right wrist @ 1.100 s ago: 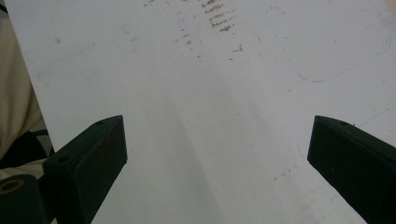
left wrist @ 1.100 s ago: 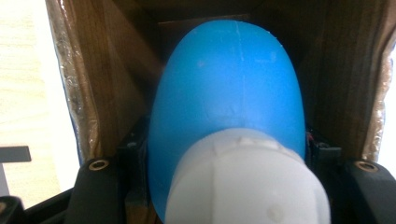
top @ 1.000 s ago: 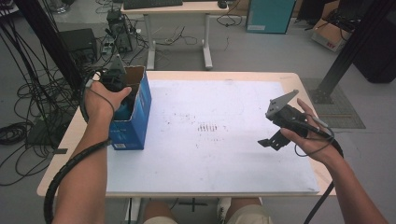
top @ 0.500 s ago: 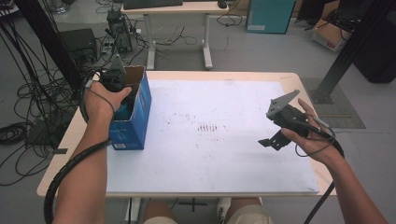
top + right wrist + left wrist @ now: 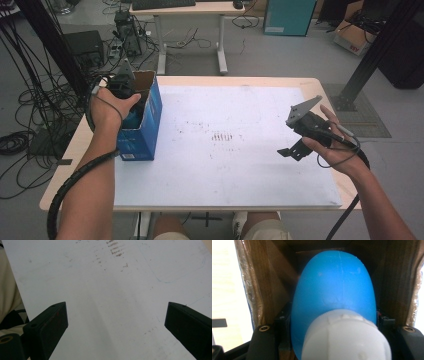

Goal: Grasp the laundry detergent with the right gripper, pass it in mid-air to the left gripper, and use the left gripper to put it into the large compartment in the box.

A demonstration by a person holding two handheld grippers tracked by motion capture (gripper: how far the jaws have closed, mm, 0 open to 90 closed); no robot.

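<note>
High view: left gripper (image 5: 131, 102) is down inside the blue carton (image 5: 150, 120) at the table's (image 5: 75, 150) far-left edge, left hand (image 5: 107, 107) on top.
Left gripper view: blue bottle (image 5: 334, 292) with white cap (image 5: 347, 337) sits squarely between the jaws, cap nearest the camera, brown cardboard walls on both sides.
Left grip: jaws pinching the bottle.
Right gripper (image 5: 295, 150): hovering over the white mat (image 5: 240, 165) at right, well apart from the carton, jaws spread wide, nothing between them.
</note>
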